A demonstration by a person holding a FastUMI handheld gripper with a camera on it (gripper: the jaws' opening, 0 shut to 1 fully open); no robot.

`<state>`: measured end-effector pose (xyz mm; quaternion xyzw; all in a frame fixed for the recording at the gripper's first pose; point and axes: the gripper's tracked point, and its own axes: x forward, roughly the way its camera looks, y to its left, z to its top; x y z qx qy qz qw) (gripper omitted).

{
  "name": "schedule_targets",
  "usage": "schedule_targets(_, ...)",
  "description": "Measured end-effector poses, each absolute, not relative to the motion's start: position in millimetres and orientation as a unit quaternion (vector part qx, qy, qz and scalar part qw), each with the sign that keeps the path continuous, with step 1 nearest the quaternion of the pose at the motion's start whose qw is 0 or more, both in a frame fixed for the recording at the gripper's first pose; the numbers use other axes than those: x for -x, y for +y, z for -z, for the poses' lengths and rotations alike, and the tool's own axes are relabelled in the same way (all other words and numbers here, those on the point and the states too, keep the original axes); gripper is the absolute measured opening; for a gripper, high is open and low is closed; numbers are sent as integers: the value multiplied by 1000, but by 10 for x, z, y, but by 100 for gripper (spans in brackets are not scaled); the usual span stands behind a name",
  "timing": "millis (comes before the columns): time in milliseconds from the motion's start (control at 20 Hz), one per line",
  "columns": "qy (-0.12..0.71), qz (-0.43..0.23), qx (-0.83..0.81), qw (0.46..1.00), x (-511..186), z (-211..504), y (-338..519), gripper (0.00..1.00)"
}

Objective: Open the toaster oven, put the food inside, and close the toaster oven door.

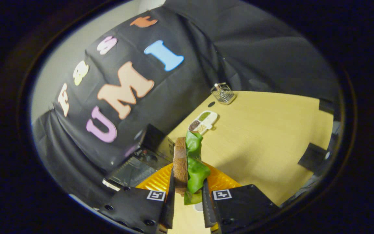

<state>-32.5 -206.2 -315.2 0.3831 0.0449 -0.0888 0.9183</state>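
A sandwich (188, 164) of brown bread and green lettuce stands on edge between my fingers, and my gripper (188, 195) is shut on it, holding it above an orange ribbed plate (156, 182). The view is rolled to one side. Beyond the plate, off the bread side, stands a black toaster oven (148, 149) with its glass door (130, 172) folded down open.
On the light wooden table (265, 139) a white divided dish (203, 122) with grains lies beyond the sandwich. Farther off stands a wire mesh holder (223, 93). A dark object (313, 154) sits near the table's far side. Black cloth walls the booth.
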Motion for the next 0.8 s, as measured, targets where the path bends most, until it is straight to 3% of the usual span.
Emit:
schedule_targets(250, 0, 126, -459, 879, 239, 3215, -1848, 38)
schedule_targets(800, -6, 126, -497, 859, -573, 3170, -197, 38)
